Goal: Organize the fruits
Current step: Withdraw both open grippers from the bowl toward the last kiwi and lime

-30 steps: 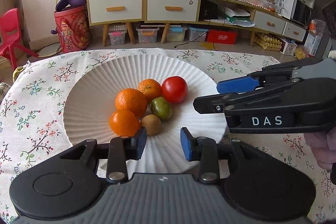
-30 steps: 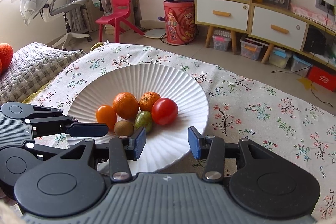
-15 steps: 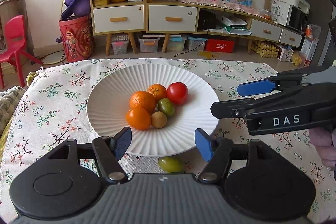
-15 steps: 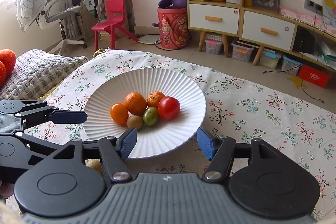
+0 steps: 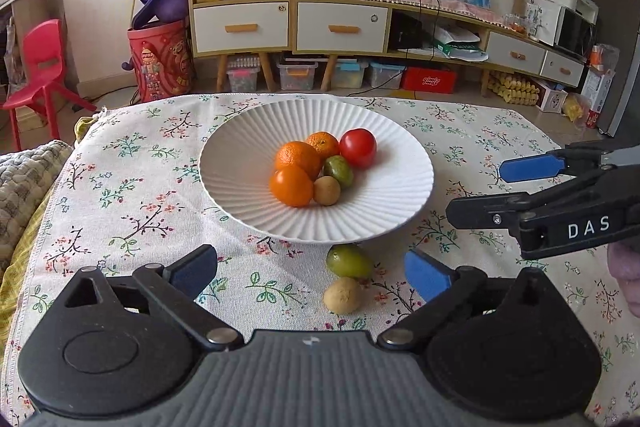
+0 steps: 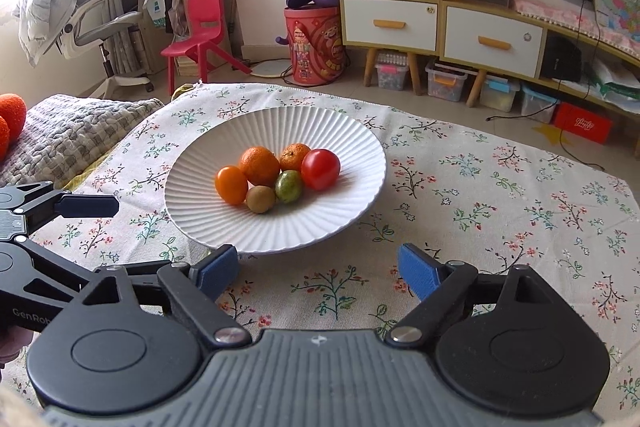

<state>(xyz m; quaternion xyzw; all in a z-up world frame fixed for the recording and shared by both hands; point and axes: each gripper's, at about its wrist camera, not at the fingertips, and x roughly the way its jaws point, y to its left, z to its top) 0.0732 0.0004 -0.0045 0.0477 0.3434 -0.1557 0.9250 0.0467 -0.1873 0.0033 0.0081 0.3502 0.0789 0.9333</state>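
Note:
A white ribbed plate (image 5: 248,187) (image 6: 340,219) stands on the flowered tablecloth with several fruits heaped in its middle: oranges (image 5: 298,157), a red tomato (image 5: 357,147) (image 6: 320,169), a green fruit (image 5: 338,171) and a brown kiwi (image 5: 326,190). On the cloth just in front of the plate lie another green fruit (image 5: 349,261) and another kiwi (image 5: 342,295). My left gripper (image 5: 310,269) hovers over these two, jaws opening wide, pads touching nothing. To the right, my right gripper (image 5: 496,189) (image 6: 318,269) is also opening and empty, short of the plate's near rim.
A grey knitted blanket (image 6: 72,135) lies off the table's left edge, with orange balls (image 6: 10,107) beyond it. Bare flowered cloth (image 6: 500,195) stretches right of the plate. A red chair (image 6: 200,27) and low cabinets (image 5: 288,23) stand past the far edge.
Both grippers have drawn back from the plate and their jaws have spread from nearly shut to wide. The green fruit and kiwi on the cloth have come into view.

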